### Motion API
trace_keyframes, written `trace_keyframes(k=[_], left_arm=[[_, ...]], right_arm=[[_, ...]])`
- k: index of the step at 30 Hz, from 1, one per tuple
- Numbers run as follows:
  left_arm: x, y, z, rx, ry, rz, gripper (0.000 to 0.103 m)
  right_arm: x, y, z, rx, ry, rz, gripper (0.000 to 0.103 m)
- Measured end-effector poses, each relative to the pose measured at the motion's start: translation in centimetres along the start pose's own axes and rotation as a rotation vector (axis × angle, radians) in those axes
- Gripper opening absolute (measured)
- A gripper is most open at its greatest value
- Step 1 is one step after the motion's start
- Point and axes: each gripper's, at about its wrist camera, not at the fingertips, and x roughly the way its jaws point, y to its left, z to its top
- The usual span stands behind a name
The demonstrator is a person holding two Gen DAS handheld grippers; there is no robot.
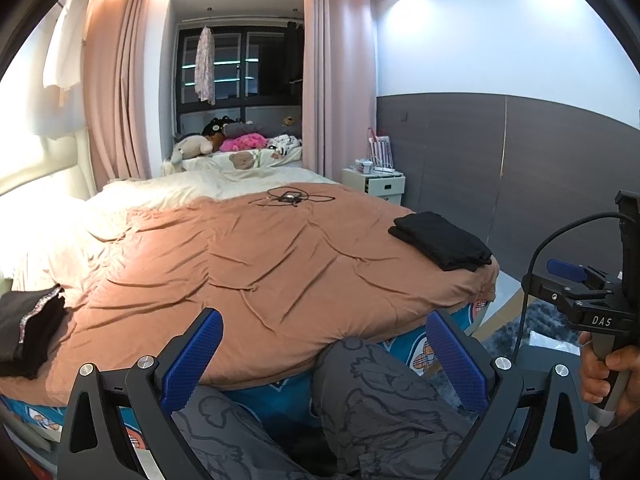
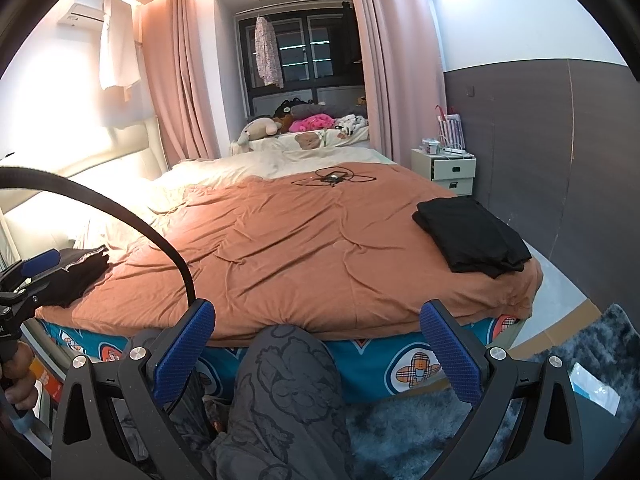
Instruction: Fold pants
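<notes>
Both sets of jaws stand spread wide with nothing between them. The left gripper (image 1: 324, 356) hangs low at the foot of the bed, its blue pads (image 1: 192, 360) apart over the person's knees (image 1: 372, 392) in grey printed trousers; the right gripper (image 2: 316, 348) sits just beside it at about the same height, its blue pads (image 2: 452, 352) likewise parted above one knee (image 2: 288, 376). In the left wrist view the right gripper shows from the side at the frame's right edge, held by the right hand (image 1: 608, 376), with a black cable (image 1: 536, 264) looping from it. Beyond the fingers lies the bed, covered with a rumpled brown blanket (image 2: 320, 248) over a teal sheet with cartoon patches (image 2: 416, 368). A pair of black pants (image 2: 472, 236) rests neatly folded on the blanket near the bed's right corner, well apart from both grippers. A second dark folded pile with a sparkly side stripe (image 1: 28, 332) lies at the left edge of the blanket. Farther up the bed a small black device with tangled wires (image 2: 332, 178) sits on the blanket, near the cream bedding (image 2: 256, 168). Behind it, stuffed toys (image 2: 304, 122) crowd the window ledge between pink curtains (image 2: 176, 80), and a white bedside cabinet (image 2: 448, 170) stands against the grey wall panel.
</notes>
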Motion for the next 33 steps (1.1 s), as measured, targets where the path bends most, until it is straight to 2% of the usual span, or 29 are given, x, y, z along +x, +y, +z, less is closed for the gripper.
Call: trace_keyframes(k=[13, 33], left_arm=[[0.0, -0.1, 0.0, 0.001, -0.001, -0.001, 0.103], [-0.1, 0.1, -0.2, -0.005, 0.002, -0.002, 0.103]], right_arm=[[-0.4, -0.4, -0.1, -0.017, -0.026, -0.02, 0.103], [0.0, -1.4, -0.1, -0.023, -0.02, -0.016, 0.103]])
